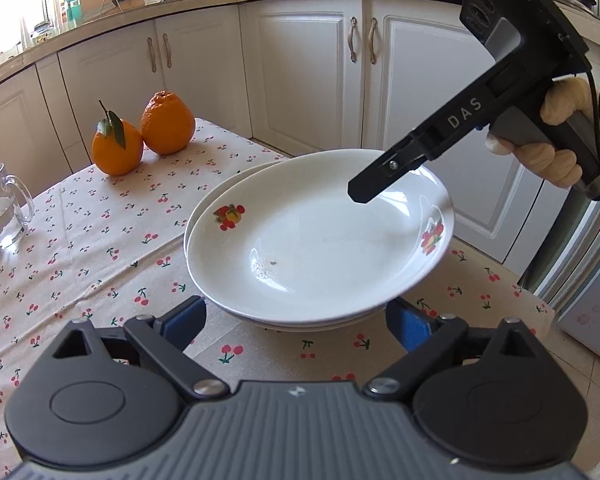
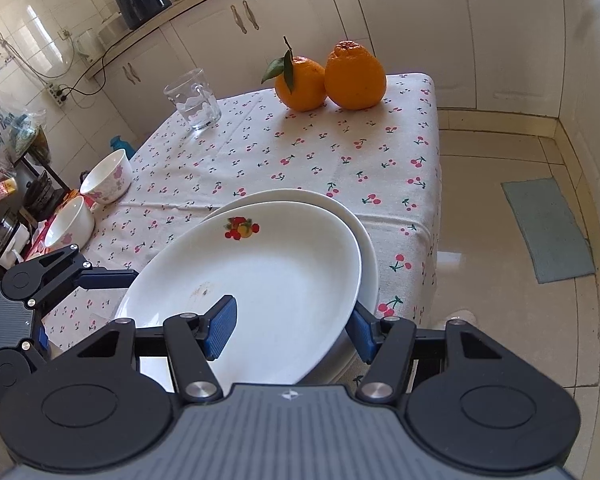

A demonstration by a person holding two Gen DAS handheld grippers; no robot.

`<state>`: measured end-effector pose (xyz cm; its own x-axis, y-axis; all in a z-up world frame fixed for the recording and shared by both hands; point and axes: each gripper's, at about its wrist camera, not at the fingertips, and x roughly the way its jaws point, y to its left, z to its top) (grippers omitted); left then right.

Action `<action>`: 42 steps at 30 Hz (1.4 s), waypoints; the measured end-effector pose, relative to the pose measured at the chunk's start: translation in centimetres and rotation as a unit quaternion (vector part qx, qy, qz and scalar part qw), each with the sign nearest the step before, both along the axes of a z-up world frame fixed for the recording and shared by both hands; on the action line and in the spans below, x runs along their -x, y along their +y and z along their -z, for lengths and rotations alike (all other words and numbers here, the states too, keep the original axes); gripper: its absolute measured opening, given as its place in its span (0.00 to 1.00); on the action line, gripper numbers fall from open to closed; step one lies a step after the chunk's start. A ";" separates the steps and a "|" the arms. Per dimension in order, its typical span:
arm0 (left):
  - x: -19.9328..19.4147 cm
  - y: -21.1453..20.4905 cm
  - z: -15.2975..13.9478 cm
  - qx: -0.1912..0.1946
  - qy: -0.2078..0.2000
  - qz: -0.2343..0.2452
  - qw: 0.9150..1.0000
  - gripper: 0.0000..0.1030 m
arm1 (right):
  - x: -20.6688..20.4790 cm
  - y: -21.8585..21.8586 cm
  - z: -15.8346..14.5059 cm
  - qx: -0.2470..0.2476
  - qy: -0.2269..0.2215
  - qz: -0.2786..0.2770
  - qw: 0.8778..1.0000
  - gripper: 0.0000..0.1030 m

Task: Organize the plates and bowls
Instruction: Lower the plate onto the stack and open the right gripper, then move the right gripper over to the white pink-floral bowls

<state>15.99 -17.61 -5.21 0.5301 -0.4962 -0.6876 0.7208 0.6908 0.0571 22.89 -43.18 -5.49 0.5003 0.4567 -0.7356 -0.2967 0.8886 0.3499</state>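
Observation:
Two white plates with fruit prints are stacked on the cherry-print tablecloth. The upper plate (image 1: 320,236) (image 2: 260,292) lies tilted on the lower plate (image 1: 228,184) (image 2: 360,232). My right gripper (image 2: 288,328) has one blue pad (image 2: 220,328) above the upper plate's rim and one below it, with a gap that still shows; in the left wrist view its finger (image 1: 384,176) reaches over the far rim. My left gripper (image 1: 296,320) is open and empty at the near edge of the stack. Two white bowls with pink flowers (image 2: 106,178) (image 2: 70,224) stand at the table's left edge.
Two oranges (image 1: 140,136) (image 2: 328,76) sit at the far end of the table. A glass mug with water (image 1: 2,212) (image 2: 194,100) stands on the left. White kitchen cabinets (image 1: 300,72) are behind the table. The table edge drops to a tiled floor (image 2: 500,220) on the right.

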 end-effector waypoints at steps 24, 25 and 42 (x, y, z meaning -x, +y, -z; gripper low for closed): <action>1.8 1.7 -1.1 0.002 -0.030 -0.001 1.000 0.95 | 1.9 4.1 -0.5 0.140 -0.008 -0.004 0.990 0.90; 2.0 1.8 -1.2 0.003 -0.032 -0.001 0.999 0.95 | 2.1 4.2 -0.7 0.140 -0.013 -0.005 0.990 0.97; 7.0 10.1 -3.7 0.017 -0.082 -0.069 0.994 0.95 | 8.5 13.5 -3.8 0.166 -0.110 0.051 0.979 1.00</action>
<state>9.03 -7.53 -1.46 0.6982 -0.4322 -0.5708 0.6021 0.7857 0.1416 14.43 -29.69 -1.72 0.6944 0.1498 -0.7038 -0.2363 0.9713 -0.0265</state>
